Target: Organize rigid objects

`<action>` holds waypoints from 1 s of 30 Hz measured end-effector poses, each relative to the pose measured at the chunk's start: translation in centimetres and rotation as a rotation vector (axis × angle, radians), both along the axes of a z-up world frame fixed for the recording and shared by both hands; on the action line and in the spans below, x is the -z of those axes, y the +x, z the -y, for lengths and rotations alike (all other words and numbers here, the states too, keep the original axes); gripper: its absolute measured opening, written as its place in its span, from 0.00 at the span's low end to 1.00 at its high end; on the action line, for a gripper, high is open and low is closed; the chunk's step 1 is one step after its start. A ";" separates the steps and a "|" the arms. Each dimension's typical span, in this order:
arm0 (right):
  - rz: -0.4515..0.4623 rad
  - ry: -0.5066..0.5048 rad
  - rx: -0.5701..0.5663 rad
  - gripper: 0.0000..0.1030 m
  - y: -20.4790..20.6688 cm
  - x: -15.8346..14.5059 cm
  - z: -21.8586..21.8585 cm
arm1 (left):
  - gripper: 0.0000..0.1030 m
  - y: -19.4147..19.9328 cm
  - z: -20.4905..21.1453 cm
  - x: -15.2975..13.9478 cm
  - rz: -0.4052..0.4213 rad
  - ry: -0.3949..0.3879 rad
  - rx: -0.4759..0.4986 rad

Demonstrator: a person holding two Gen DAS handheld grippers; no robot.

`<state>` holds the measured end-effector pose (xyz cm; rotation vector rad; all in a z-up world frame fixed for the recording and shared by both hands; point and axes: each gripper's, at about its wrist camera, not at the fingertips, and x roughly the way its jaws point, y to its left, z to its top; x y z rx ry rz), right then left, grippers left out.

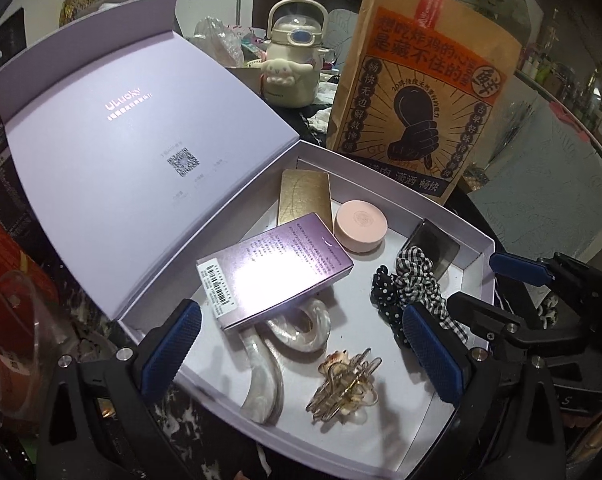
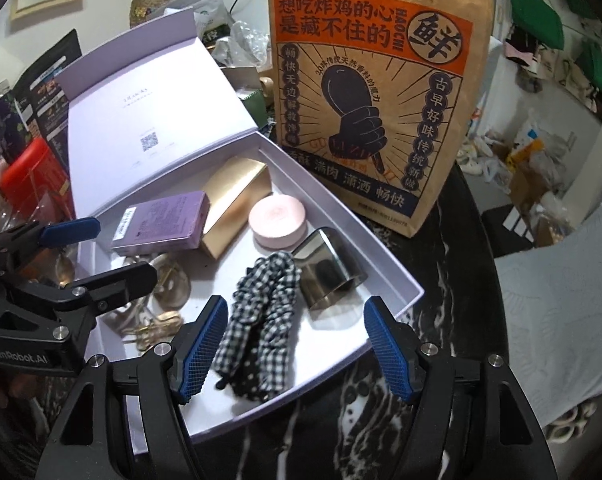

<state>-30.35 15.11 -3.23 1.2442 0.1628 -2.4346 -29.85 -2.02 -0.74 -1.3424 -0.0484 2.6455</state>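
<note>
An open lilac box [image 1: 477, 268] [image 2: 405, 292] holds a purple carton [image 1: 277, 264] [image 2: 161, 220], a gold carton [image 1: 303, 196] [image 2: 237, 196], a pink round compact [image 1: 361, 226] [image 2: 279, 220], a dark metal piece [image 1: 435, 244] [image 2: 327, 272], checked and dotted scrunchies [image 1: 417, 280] [image 2: 261, 320], a pearly hair clip [image 1: 269, 364] and a gold claw clip [image 1: 345, 388]. My left gripper [image 1: 301, 352] is open over the box's near part, empty. My right gripper [image 2: 297, 348] is open at the box's right near edge, above the scrunchies, empty.
A tall brown paper bag [image 1: 421, 92] [image 2: 381, 100] stands just behind the box. A cream kettle-shaped bottle [image 1: 297, 56] stands further back. The box lid [image 1: 121, 152] leans open to the left. Red packaging [image 2: 33, 172] and clutter lie left; the table is dark marble [image 2: 441, 280].
</note>
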 end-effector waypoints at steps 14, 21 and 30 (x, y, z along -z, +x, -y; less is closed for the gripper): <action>-0.101 -0.049 0.036 0.69 5.0 -3.6 0.1 | 0.99 3.6 1.8 -3.2 -0.127 -0.011 -0.080; -0.162 -0.042 0.050 0.69 7.6 -5.4 0.0 | 1.00 6.0 1.7 -5.2 -0.184 -0.037 -0.079; -0.239 -0.032 0.063 0.72 11.9 -7.7 -0.3 | 1.00 9.8 1.2 -7.1 -0.231 -0.047 -0.056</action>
